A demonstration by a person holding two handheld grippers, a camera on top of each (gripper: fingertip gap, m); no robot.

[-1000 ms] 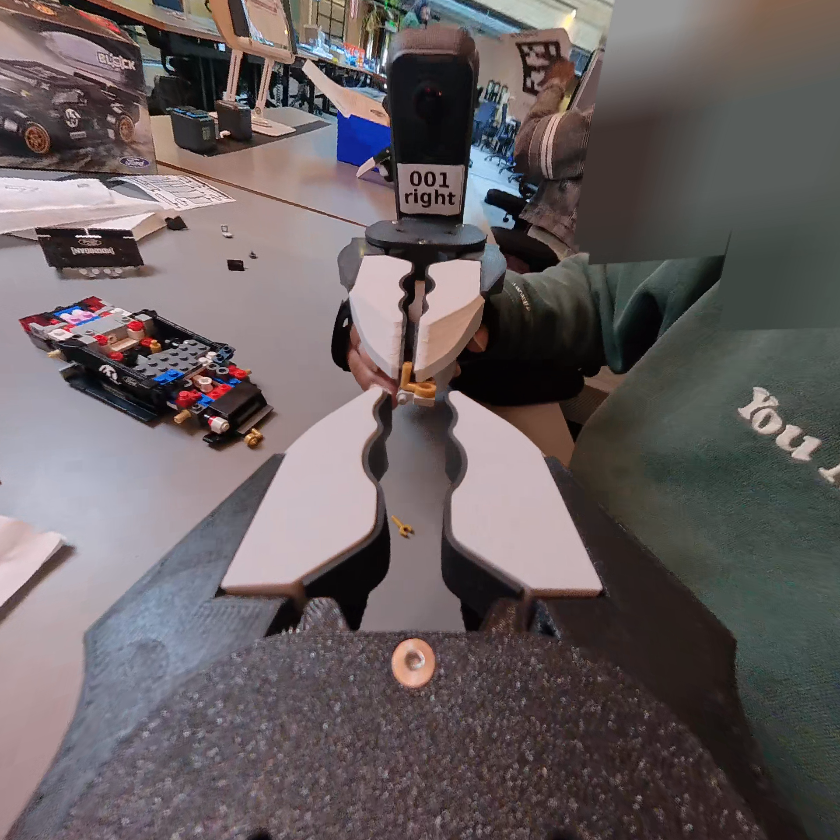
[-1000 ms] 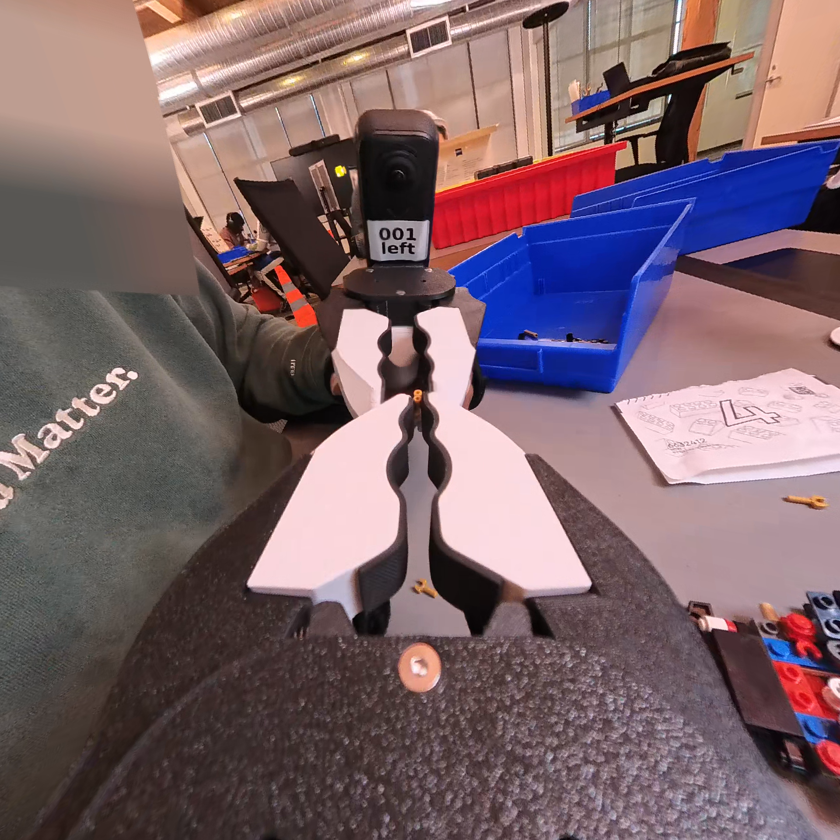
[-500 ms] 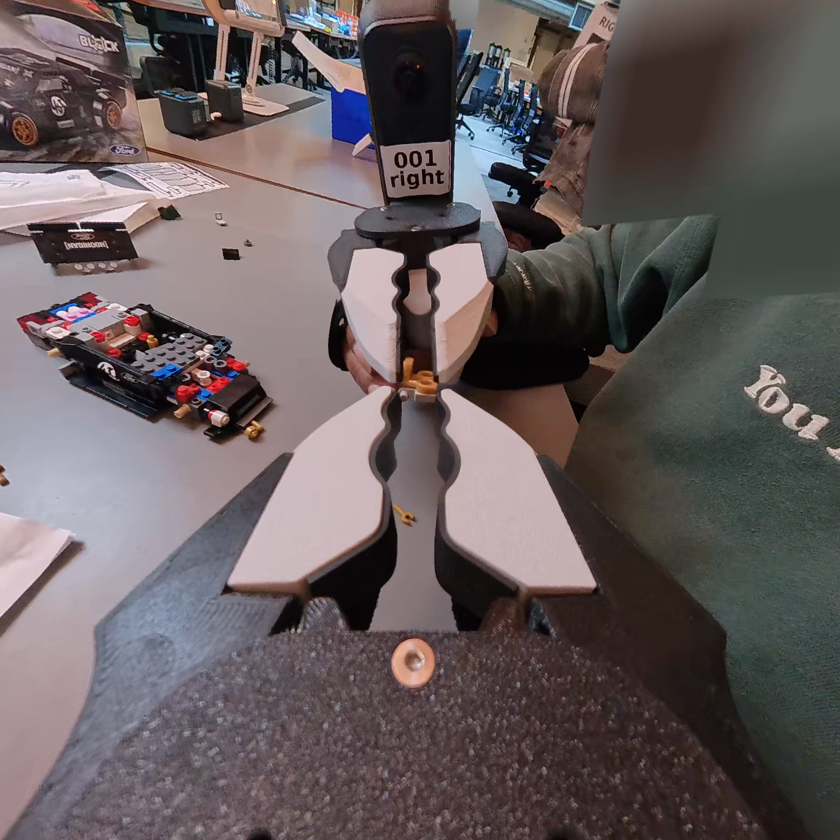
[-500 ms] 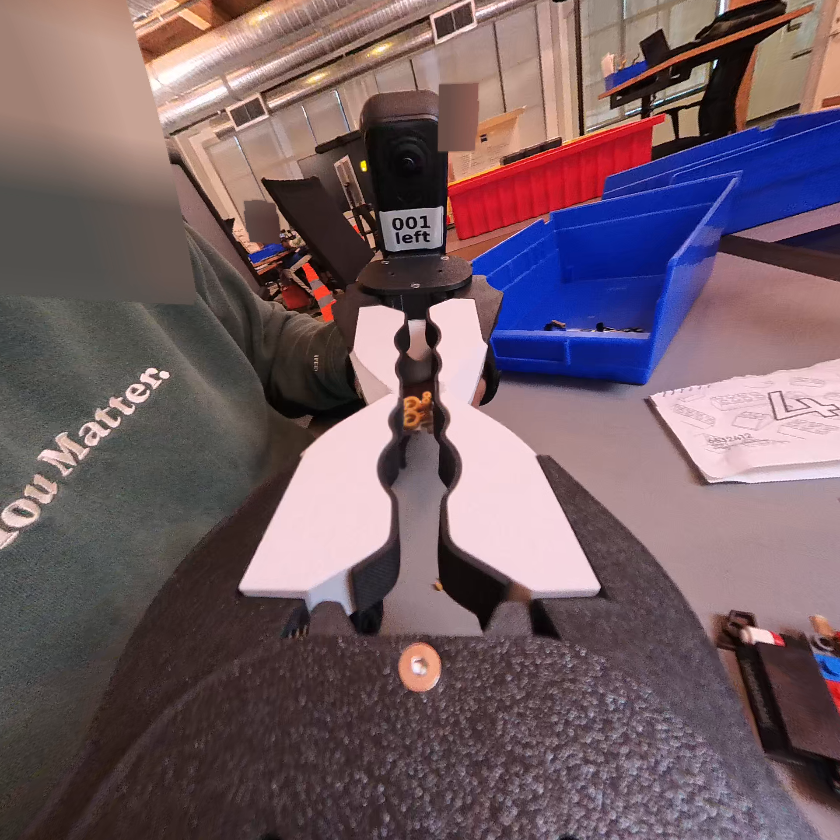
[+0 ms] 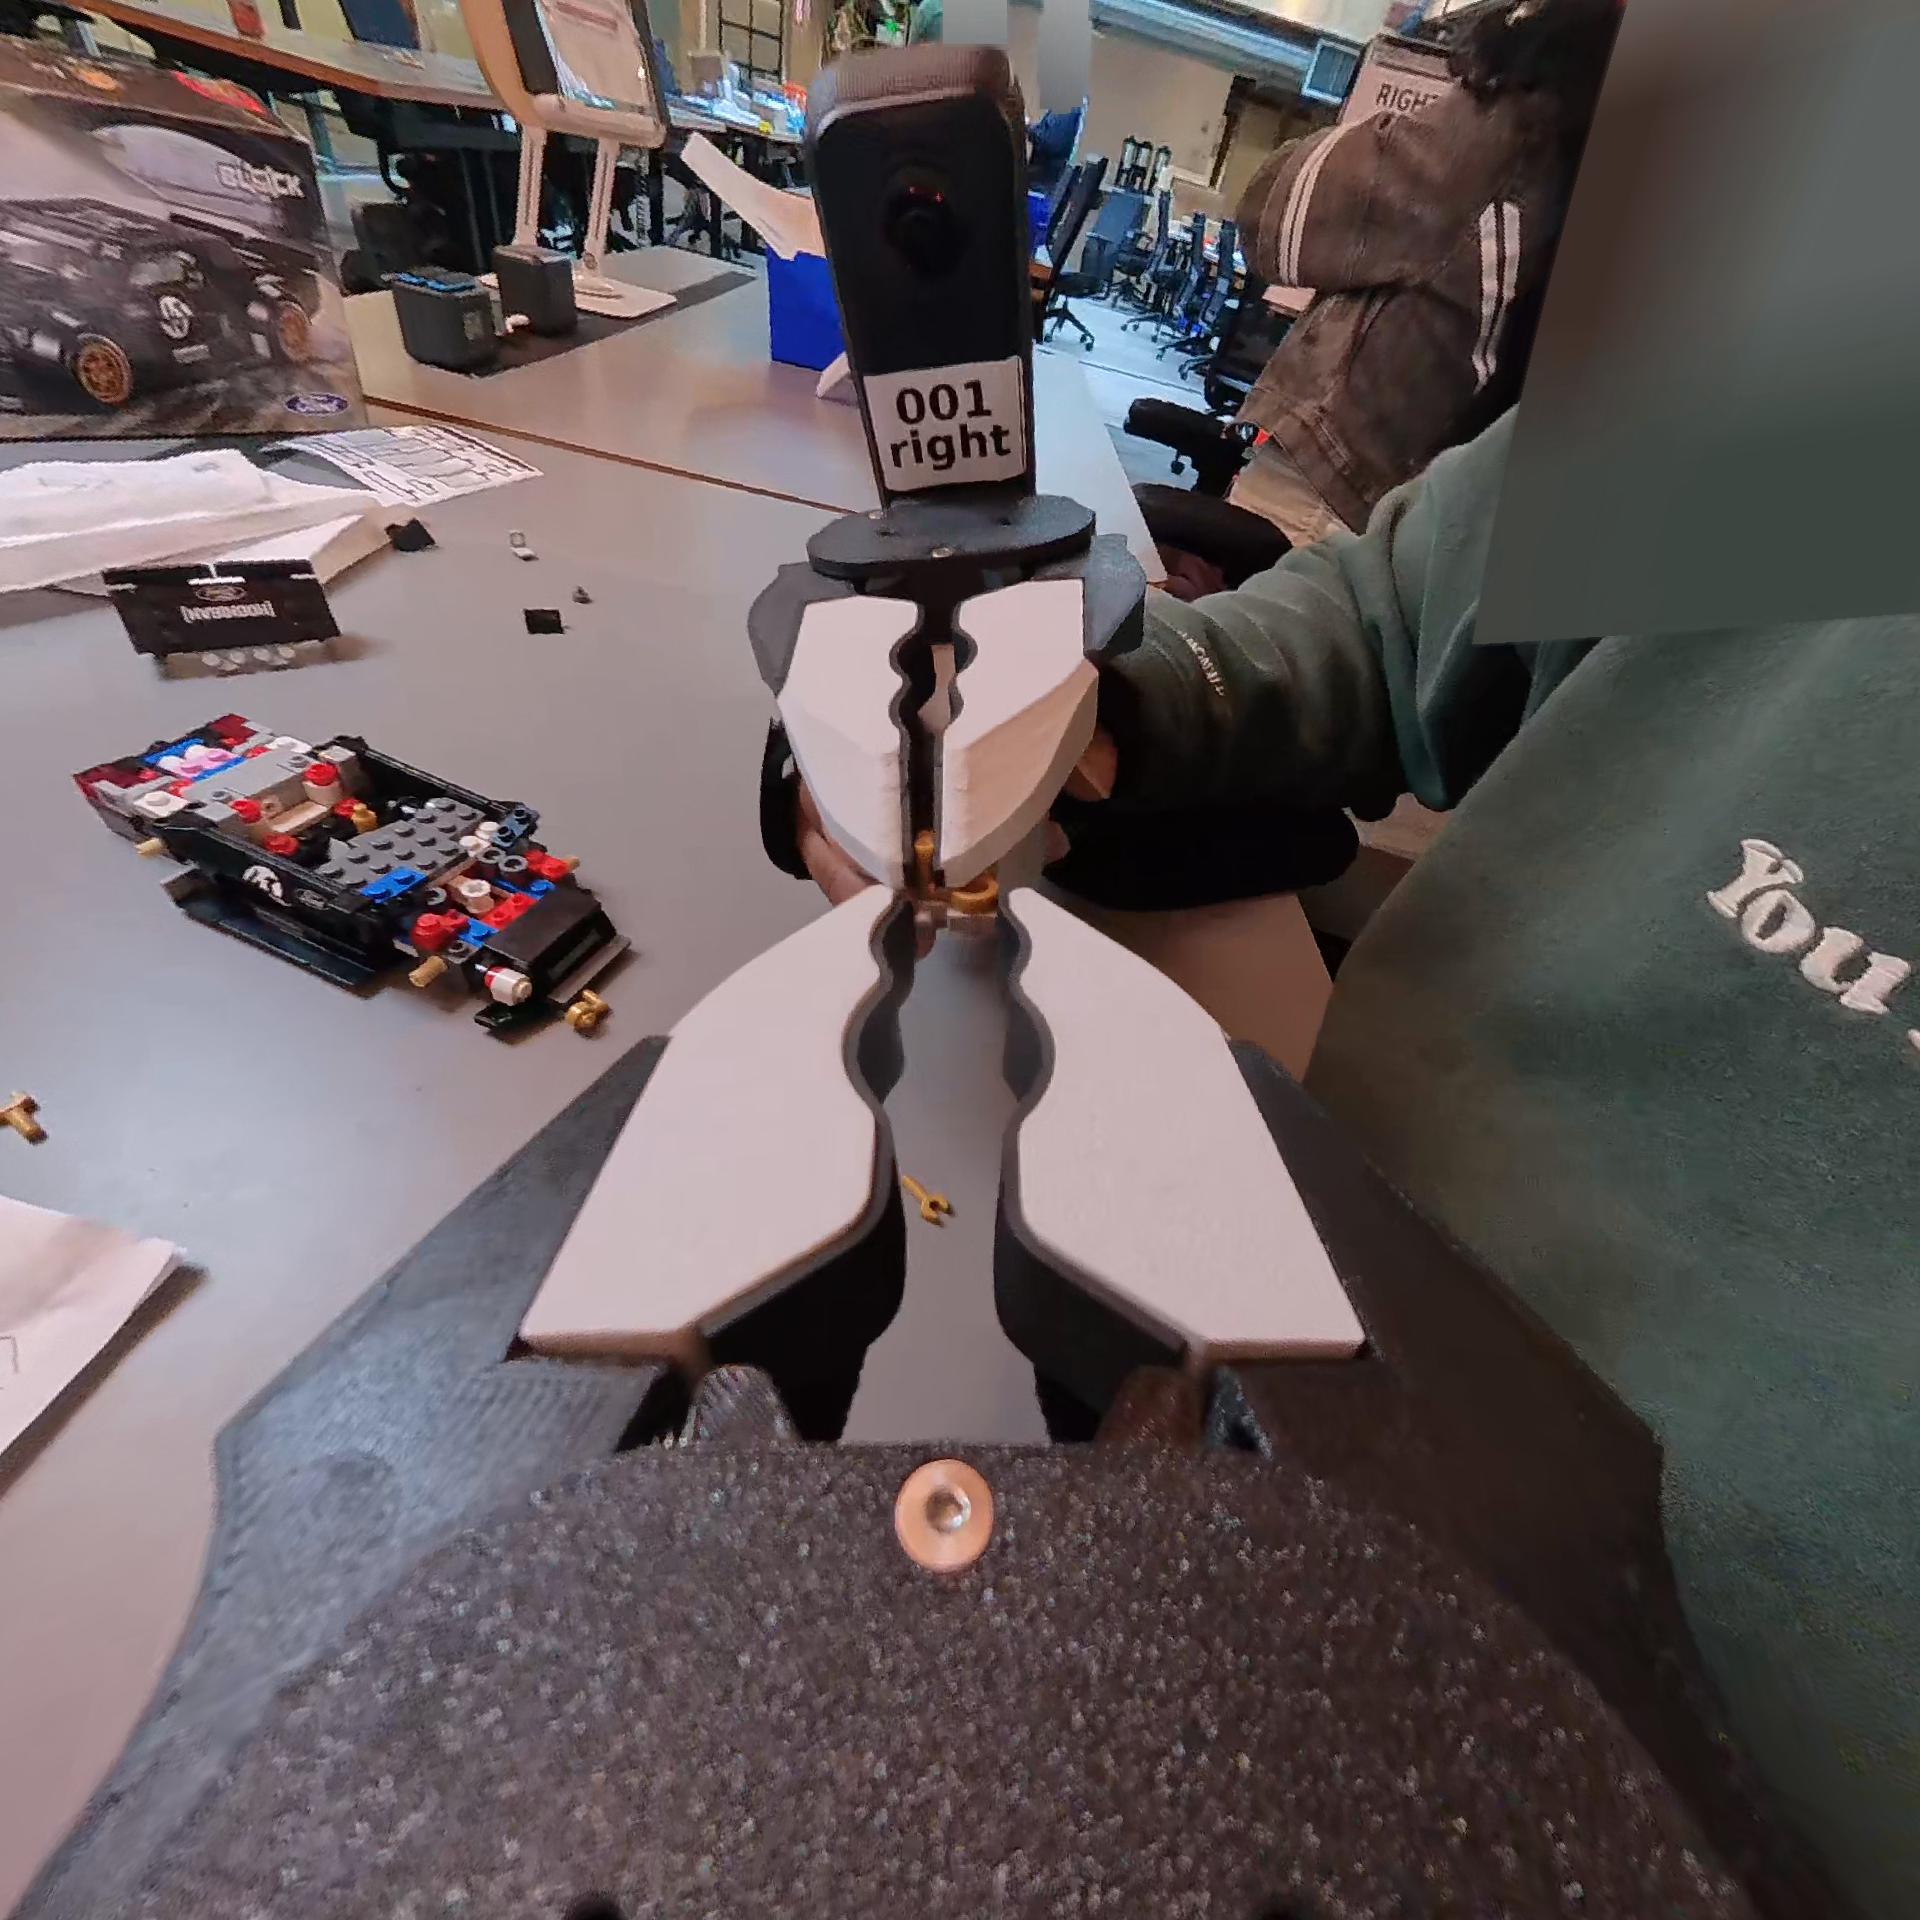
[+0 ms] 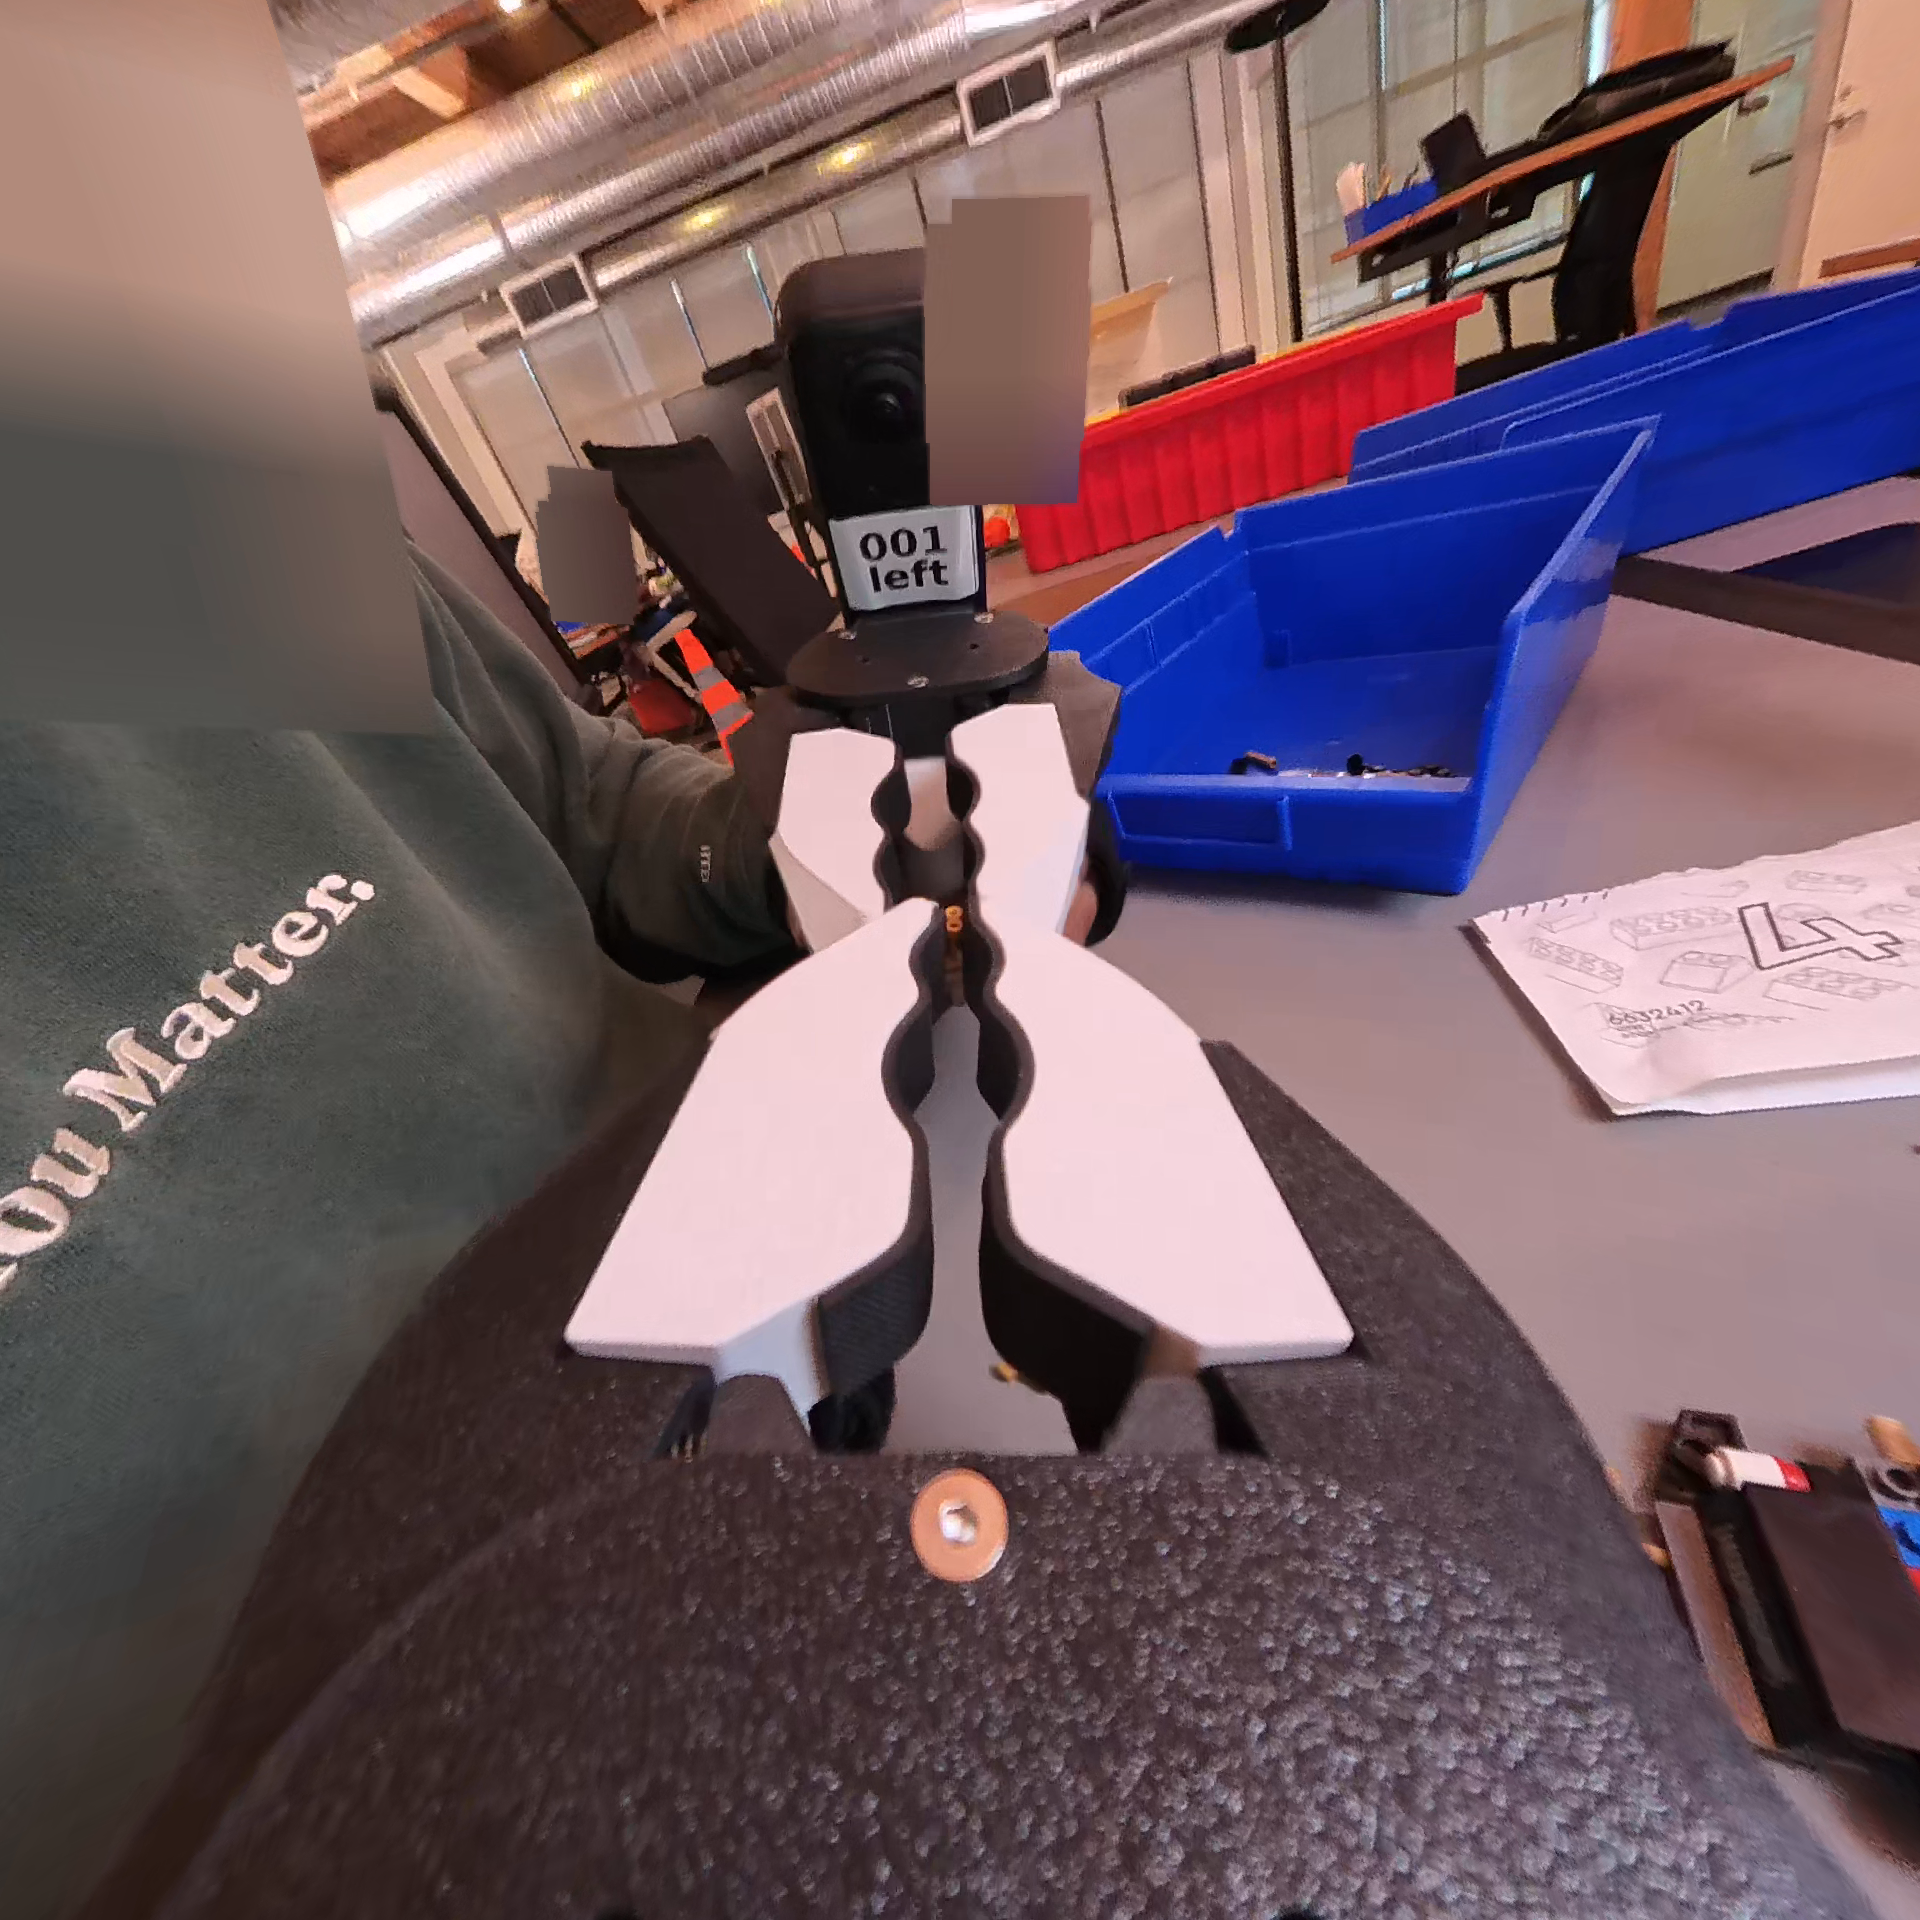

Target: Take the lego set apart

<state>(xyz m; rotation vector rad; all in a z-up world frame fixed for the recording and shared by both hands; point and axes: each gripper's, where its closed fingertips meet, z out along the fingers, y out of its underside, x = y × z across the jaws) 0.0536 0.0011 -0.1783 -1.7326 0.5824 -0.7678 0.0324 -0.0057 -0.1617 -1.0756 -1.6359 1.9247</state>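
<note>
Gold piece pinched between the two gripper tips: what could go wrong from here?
1. The gold piece is tiny and held only at the tips of the right gripper and left gripper; it may pop free.
2. It is held above the table near the edge, so it could drop off.
3. Another loose gold part lies below and could be confused with it.

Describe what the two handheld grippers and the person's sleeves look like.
Both the left gripper and the right gripper have broad white fingers with wavy black inner edges on grainy black bodies. Each carries an upright black camera with a white label. The sleeves are dark green.
</note>
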